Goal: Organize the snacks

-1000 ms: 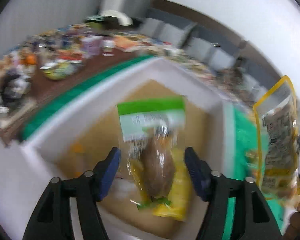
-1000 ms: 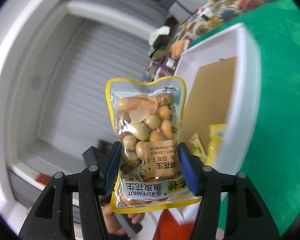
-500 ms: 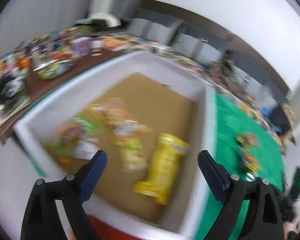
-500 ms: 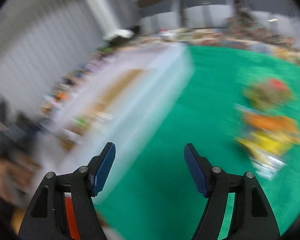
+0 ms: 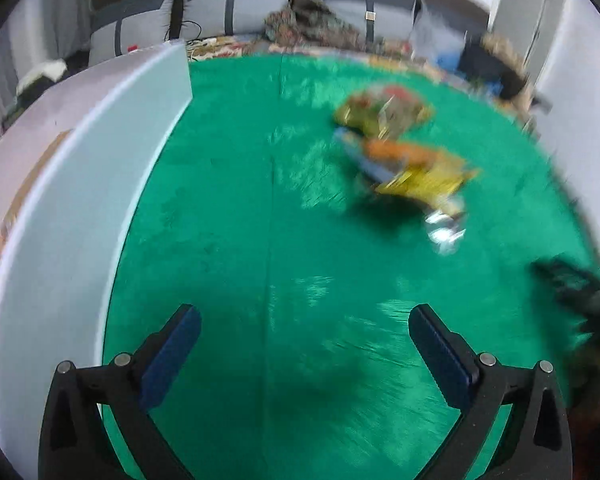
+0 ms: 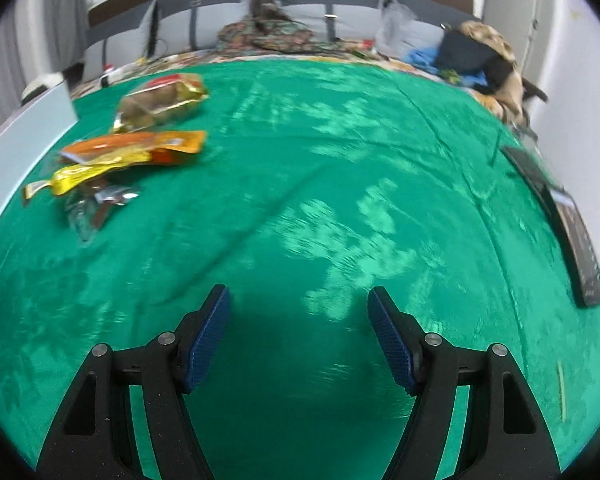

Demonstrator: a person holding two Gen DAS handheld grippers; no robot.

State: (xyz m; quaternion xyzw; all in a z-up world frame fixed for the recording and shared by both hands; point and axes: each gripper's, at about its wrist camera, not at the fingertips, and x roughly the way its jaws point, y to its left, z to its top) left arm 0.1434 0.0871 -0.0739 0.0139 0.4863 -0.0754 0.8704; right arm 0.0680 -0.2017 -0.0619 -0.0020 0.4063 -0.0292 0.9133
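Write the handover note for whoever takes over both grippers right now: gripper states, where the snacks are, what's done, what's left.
Left gripper: open, empty, jaws just widened.
Right gripper: open, empty, over bare green cloth.
Snack packets: a small pile lies loose on the cloth, beside the white box.
Done: both grippers are free of packets.
Left: pick up the pile's packets and put them in the box.

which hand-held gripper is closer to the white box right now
Left. The left hand-held gripper hangs right beside the white box; the right hand-held gripper is farther out over the green cloth.

Open green cloth [image 6: 300, 184] (box [image 5: 80, 184] left)
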